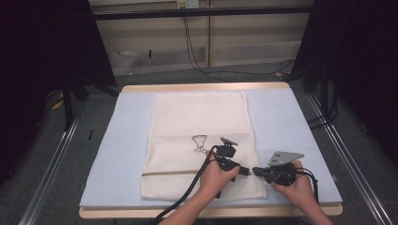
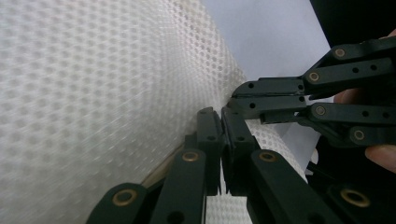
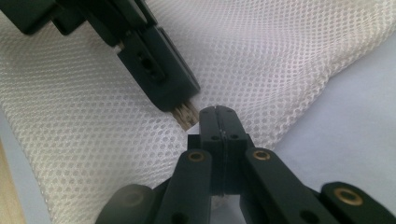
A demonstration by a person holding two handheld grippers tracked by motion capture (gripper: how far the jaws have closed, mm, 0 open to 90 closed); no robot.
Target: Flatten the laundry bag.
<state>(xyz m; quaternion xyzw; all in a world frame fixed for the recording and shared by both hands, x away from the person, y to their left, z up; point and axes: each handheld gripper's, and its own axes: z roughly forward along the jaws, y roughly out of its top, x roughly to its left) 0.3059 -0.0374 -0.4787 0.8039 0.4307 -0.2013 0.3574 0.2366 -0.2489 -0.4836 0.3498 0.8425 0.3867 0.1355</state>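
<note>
Left gripper point(image 1: 244, 171): clamped on mesh bag's point(image 1: 199, 122) near right edge.
Right gripper point(image 1: 256, 171): pinched shut on that edge, tips nearly touching.
Bag: flat on table point(image 1: 131, 140).
Handling: light, floppy; take hems.

A tabletop point(image 1: 141, 88) fills the middle of the high view, with a mat point(image 1: 281, 122) spread over nearly all of it. A mesh bag point(image 1: 199, 117) lies flat on the mat at the centre of the frame, running from the far edge toward the near edge. A small drawn figure point(image 1: 199, 143) sits on the bag just below the frame's centre. At lower centre, the left hand-held gripper point(image 1: 244, 171) rests over the bag's lower right part. Immediately right of it, the right hand-held gripper point(image 1: 256, 171) meets it tip to tip at the bag's right edge. Cables point(image 1: 197, 51) hang behind the tabletop at upper centre.
</note>
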